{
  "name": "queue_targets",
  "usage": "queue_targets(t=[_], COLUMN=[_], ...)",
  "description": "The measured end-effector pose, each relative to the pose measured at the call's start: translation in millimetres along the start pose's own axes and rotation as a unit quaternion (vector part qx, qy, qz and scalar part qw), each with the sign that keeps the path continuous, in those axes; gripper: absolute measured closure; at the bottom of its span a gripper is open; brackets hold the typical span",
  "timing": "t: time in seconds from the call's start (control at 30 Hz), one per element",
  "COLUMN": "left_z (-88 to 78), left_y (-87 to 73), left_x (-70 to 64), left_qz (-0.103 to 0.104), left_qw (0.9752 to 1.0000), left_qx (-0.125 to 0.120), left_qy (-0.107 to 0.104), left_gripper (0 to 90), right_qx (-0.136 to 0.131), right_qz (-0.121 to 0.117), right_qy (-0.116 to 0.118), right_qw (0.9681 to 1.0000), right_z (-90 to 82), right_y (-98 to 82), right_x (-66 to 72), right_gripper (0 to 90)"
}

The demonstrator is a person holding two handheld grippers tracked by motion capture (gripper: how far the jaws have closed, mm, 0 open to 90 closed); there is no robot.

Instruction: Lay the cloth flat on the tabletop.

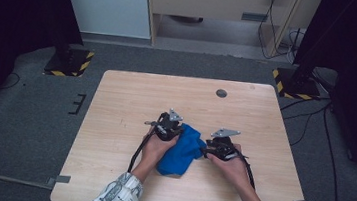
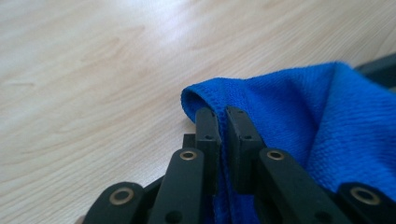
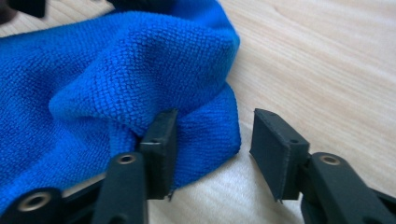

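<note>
Blue cloth (image 1: 181, 151) lies bunched on bare table (image 1: 131, 95), left tongs (image 2: 223, 122) pinching its hem, right tongs (image 3: 212, 135) gaping beside it.

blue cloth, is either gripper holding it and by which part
The left gripper is shut on the blue cloth, pinching its folded hem. The right gripper is open around another edge, holding nothing.

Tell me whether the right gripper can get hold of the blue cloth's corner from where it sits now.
Probably yes. The right gripper stands open, a corner of the blue cloth already lies between its jaws, and only bare table is beside it. The left gripper is shut on the cloth's other edge, clear of that corner.
</note>
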State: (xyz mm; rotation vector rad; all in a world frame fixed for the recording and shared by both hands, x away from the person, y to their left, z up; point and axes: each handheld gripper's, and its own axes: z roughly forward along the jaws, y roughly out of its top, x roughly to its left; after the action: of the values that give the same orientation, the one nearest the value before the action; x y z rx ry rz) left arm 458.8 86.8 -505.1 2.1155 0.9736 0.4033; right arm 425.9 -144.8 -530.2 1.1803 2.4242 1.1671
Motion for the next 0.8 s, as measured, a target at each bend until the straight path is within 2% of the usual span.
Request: queue_targets(t=[0.03, 0.07, 0.1, 0.13, 0.23, 0.43, 0.67, 0.8], left_z=[-7.0, -7.0, -10.0, -12.5, -19.8, -28.9, -44.6, -50.5], left_y=[0.3, 0.3, 0.0, -0.7, -7.2, -11.3, -6.9, -3.5], left_x=[-0.6, -0.6, -1.2, -1.7, -2.3, 2.1, 9.0, 9.8], left_qz=[0.001, 0.001, 0.002, 0.004, 0.0, -0.007, -0.018, -0.011], left_qw=[1.0, 1.0, 0.9999, 0.9999, 0.9997, 0.9994, 0.9982, 0.9981], left_qx=[-0.006, -0.006, -0.01, -0.011, -0.017, -0.028, -0.054, -0.059], left_qy=[-0.004, -0.004, -0.006, -0.007, -0.015, -0.017, -0.017, -0.016], left_gripper=[83.1, 83.1, 83.1, 83.1, 83.1, 82.4, 84.4, 84.3], right_qx=[0.003, 0.003, 0.003, 0.004, 0.005, 0.004, -0.018, -0.032], right_qz=[0.001, 0.001, 0.001, -0.005, -0.013, -0.019, -0.009, 0.004], right_qy=[0.005, 0.005, 0.006, 0.012, 0.019, 0.018, -0.006, -0.023], right_qw=[1.0, 1.0, 1.0, 0.9999, 0.9997, 0.9997, 0.9998, 0.9992], right_z=[0.0, 0.0, -0.1, 0.3, 0.7, -4.7, -27.2, -39.8], right_y=[-1.3, -1.3, -1.8, -1.9, -2.4, -1.7, 1.6, 1.5], right_x=[-0.7, -0.7, -0.4, 0.5, 2.3, 2.0, -7.4, -17.5], right_gripper=[63.0, 63.0, 67.6, 77.3, 84.5, 86.3, 86.7, 86.7])
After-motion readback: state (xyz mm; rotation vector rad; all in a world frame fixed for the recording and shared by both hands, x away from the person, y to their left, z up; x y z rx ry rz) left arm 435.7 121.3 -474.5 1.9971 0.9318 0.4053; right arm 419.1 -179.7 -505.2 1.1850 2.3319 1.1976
